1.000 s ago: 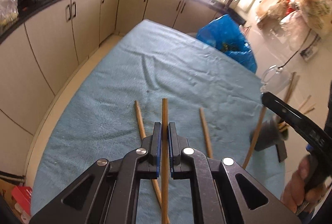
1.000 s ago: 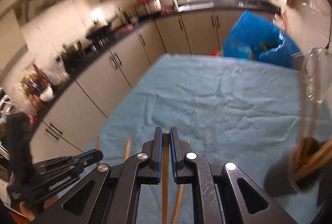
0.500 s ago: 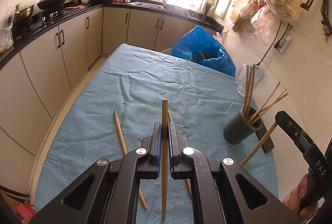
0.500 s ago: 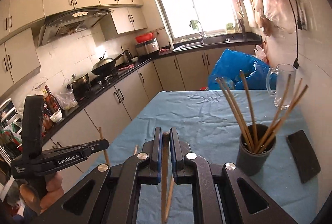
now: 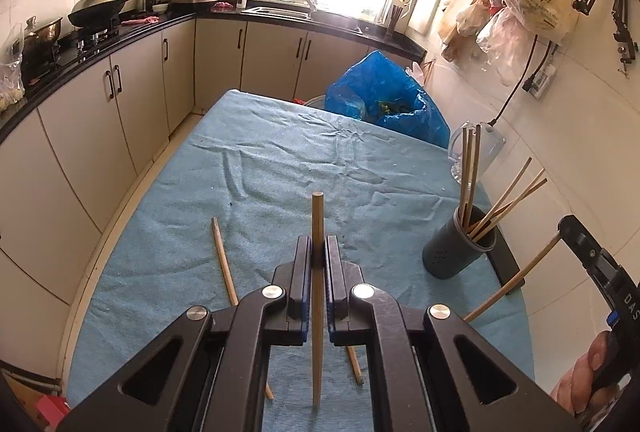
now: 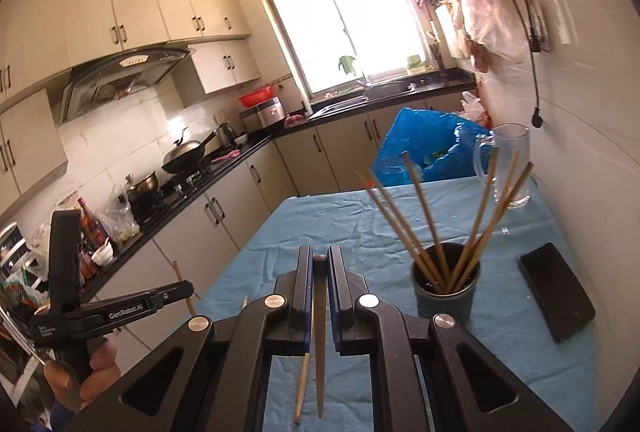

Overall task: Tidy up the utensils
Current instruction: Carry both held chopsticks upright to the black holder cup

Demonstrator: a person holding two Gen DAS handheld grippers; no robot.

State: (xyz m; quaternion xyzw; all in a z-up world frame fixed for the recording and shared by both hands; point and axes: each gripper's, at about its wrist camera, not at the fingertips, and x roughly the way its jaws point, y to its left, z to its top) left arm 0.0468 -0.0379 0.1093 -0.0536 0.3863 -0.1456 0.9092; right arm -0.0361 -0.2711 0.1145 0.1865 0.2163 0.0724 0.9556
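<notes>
My left gripper is shut on a wooden chopstick that sticks out past its tips, held above the blue cloth. My right gripper is shut on another chopstick, raised left of the dark holder cup, which holds several chopsticks. The cup also shows in the left wrist view, with the right gripper's chopstick low at its right. Two loose chopsticks lie on the cloth, one at the left and one under my left gripper.
The blue cloth covers the table. A black phone lies right of the cup. A glass mug stands at the back right by the wall. A blue plastic bag sits past the table's far edge. Kitchen cabinets run along the left.
Both grippers have lifted and tilted up with their chopsticks. The right one has come up level with the holder cup, which now stands closer in its view.
</notes>
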